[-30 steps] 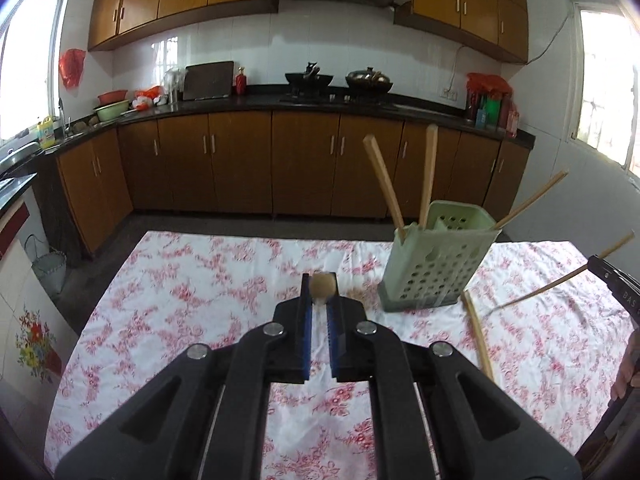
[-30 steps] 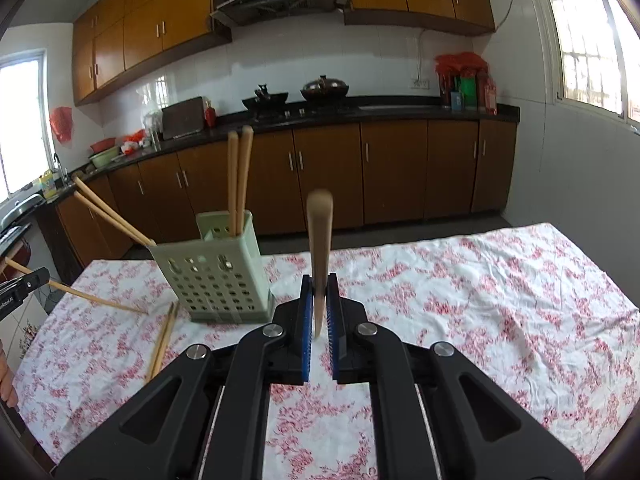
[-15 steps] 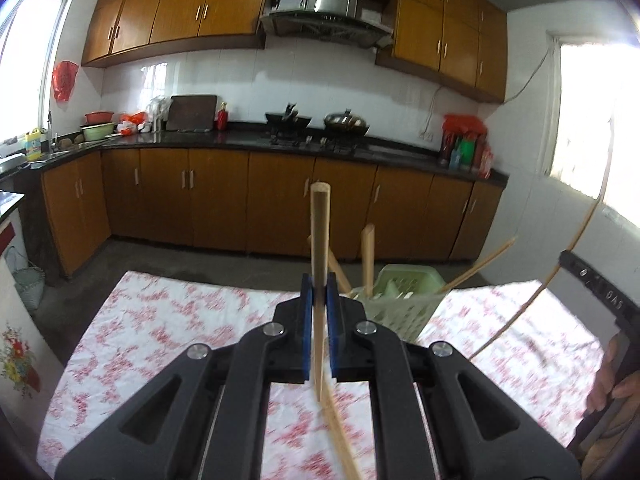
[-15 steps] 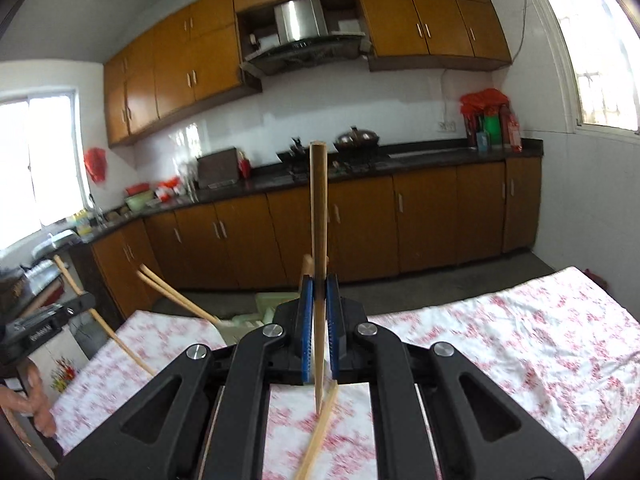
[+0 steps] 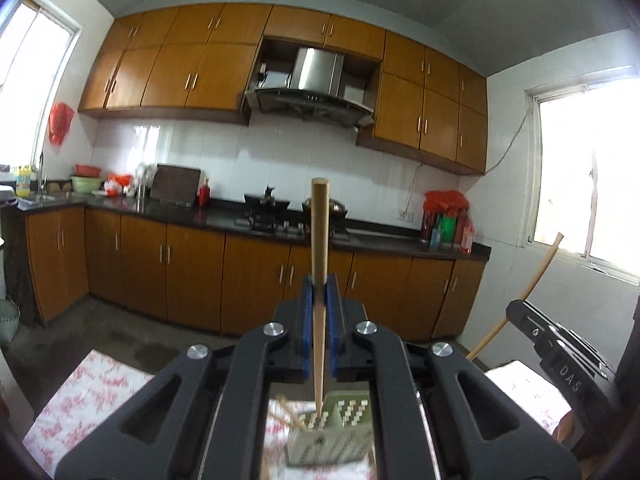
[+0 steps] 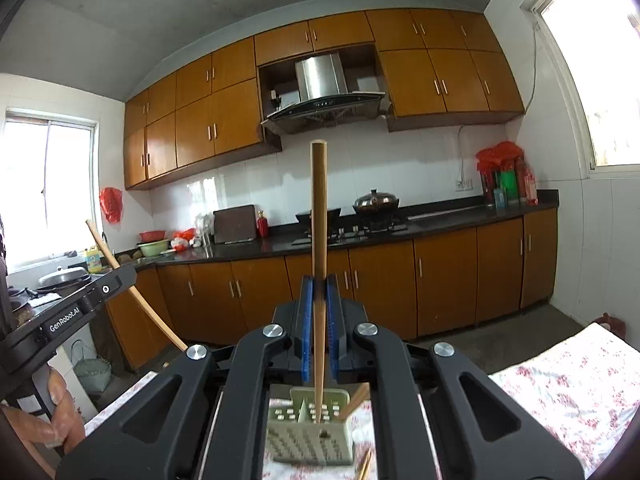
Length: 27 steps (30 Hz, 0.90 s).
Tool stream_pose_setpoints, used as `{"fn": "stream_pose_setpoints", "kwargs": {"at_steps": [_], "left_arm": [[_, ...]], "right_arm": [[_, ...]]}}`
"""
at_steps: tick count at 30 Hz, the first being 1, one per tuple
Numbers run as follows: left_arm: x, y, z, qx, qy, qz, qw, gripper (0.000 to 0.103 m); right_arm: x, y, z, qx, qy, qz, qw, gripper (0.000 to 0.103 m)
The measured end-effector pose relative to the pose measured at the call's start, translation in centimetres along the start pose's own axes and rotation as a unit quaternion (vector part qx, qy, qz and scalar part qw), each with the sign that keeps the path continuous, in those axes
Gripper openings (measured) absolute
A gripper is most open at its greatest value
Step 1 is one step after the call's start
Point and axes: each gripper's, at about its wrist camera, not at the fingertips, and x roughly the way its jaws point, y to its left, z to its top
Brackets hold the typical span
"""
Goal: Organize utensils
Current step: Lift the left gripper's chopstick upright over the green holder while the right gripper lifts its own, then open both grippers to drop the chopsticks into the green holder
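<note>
Tools (image 5: 319, 292) upright, perhaps above holder (image 5: 328, 436)

Under the left gripper (image 5: 319, 312), the green utensil holder (image 5: 340, 428) opens upward, but chopsticks (image 5: 289, 414) leaning from its left side cross part of the mouth. The right gripper (image 6: 319, 312) hangs over the same holder, where another leaning chopstick (image 6: 354, 398) blocks the right edge. The two grippers crowd each other above the floral tablecloth (image 6: 560, 384).

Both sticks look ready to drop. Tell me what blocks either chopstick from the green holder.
Nothing visible blocks them. The left chopstick and right chopstick both point straight down into the open holder, tips already at its mouth.
</note>
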Motion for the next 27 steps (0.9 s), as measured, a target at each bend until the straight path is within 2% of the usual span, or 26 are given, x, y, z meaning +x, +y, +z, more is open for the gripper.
{"fn": "stream_pose_setpoints", "kwargs": {"at_steps": [7,12,18,23,25,27], "left_arm": [[4.3,-0.5,-2.8,-0.003,0.006,0.005,1.0000,0.008],[6.8,-0.3,-5.2,-0.003,0.023,0.007,0.9997,0.008],[8.0,0.4,-7.0,-0.011,0.045,0.006,0.9989,0.008],[7.1,0.8,-7.3,-0.015,0.050,0.004,0.9986,0.016],[6.3,1.0,-7.0,-0.015,0.049,0.002,0.9987,0.019],[5.1,1.1,-6.7,-0.018,0.044,-0.002,0.9989,0.023]], "right_arm": [[3.0,-0.3,-2.3,0.012,0.005,-0.003,1.000,0.008],[4.5,-0.1,-4.2,0.010,0.030,-0.003,0.999,0.008],[4.5,-0.1,-5.5,0.013,0.059,0.006,0.998,0.008],[3.6,0.2,-5.0,0.008,0.066,0.011,0.998,0.009],[2.7,0.1,-4.5,0.006,0.062,0.011,0.998,0.013],[1.6,-0.1,-3.9,0.009,0.052,0.010,0.999,0.031]]}}
